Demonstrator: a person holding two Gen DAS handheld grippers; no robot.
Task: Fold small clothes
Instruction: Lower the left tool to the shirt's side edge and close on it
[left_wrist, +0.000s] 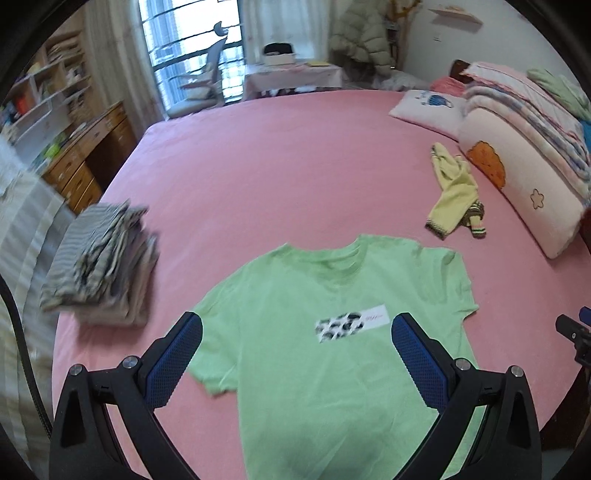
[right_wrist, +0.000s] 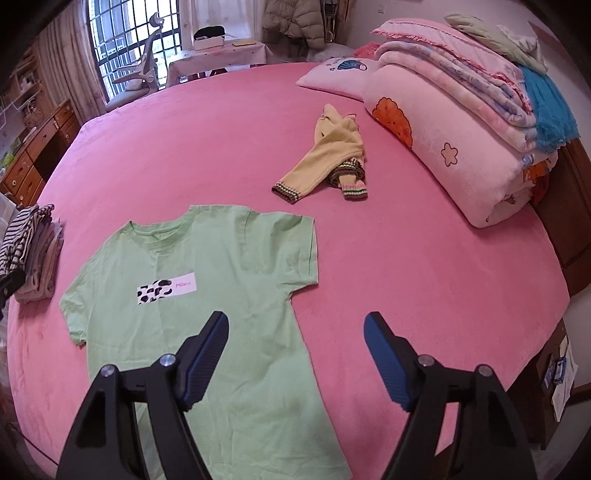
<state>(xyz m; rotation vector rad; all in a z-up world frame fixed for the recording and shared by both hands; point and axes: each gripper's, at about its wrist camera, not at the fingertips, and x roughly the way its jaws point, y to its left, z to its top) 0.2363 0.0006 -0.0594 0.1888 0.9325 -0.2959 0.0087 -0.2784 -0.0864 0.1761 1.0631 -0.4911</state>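
A wide bed (right_wrist: 369, 266) covered in a pink sheet fills both views, with a barred window (right_wrist: 122, 44), a grey office chair (right_wrist: 142, 70) and a small cloth-covered table (right_wrist: 218, 55) beyond its far edge, and a wooden desk with drawers (left_wrist: 88, 155) under bookshelves along the left wall. The green T-shirt (right_wrist: 221, 280) lies spread flat, front up, on the near part of the bed, its collar toward the far side and a cow-print label (right_wrist: 166, 290) across the chest. To its left sits a stack of folded clothes (left_wrist: 107, 266), blurred in the left wrist view, near the bed's edge. Well beyond the shirt's right sleeve lies a crumpled yellow garment with striped cuffs (right_wrist: 332, 158), close to a rolled pink quilt (right_wrist: 461, 147) that carries folded blankets (right_wrist: 480, 74), with a pink pillow (right_wrist: 332, 75) behind it. The left gripper (left_wrist: 295, 332) hangs over the shirt's chest with its blue-padded jaws spread wide and nothing between them. The right gripper (right_wrist: 295, 332) hovers over the shirt's right side edge, jaws apart and empty, one finger above the green cloth and the other above the bare sheet. Nothing lies on top of the shirt.
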